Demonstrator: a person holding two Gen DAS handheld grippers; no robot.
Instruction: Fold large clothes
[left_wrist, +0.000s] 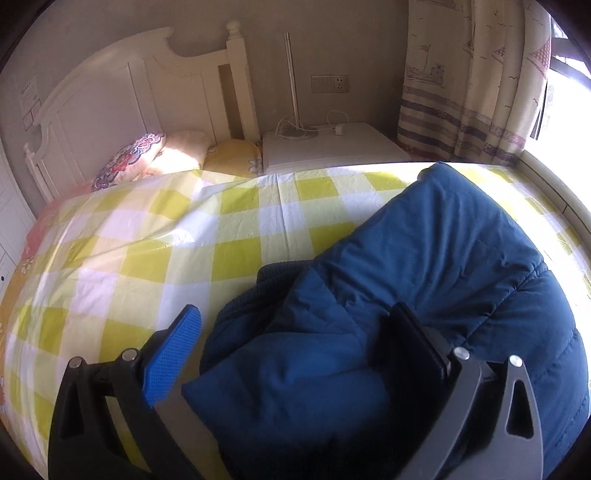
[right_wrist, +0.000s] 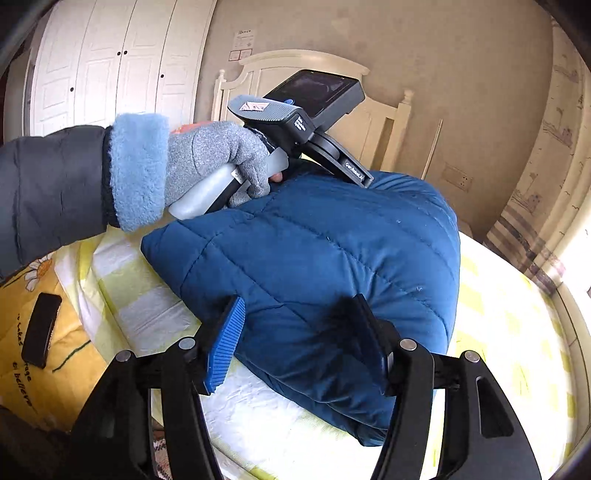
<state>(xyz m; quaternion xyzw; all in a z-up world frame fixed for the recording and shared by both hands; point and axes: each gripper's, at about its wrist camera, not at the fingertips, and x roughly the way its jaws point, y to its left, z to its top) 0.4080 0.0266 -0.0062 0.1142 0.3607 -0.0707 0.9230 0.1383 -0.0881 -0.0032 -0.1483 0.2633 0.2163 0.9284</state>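
Grey-gloved left hand (right_wrist: 218, 162) tilts claw (left_wrist: 295, 332) onto blue jacket (right_wrist: 332, 258)

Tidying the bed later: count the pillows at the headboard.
3, side by side along the headboard: floral pillow, cream pillow, yellow pillow. The checked sheet may hide others.

So the jacket (left_wrist: 424, 280) is bunched up on the bed (left_wrist: 147, 251), lower right of the left wrist view. Pillows (left_wrist: 155, 155) sit behind at the headboard (left_wrist: 110, 92), upper left, nightstand (left_wrist: 332, 147) just right of them. In the right wrist view a phone (right_wrist: 40, 330) lies on the bed, lower left.
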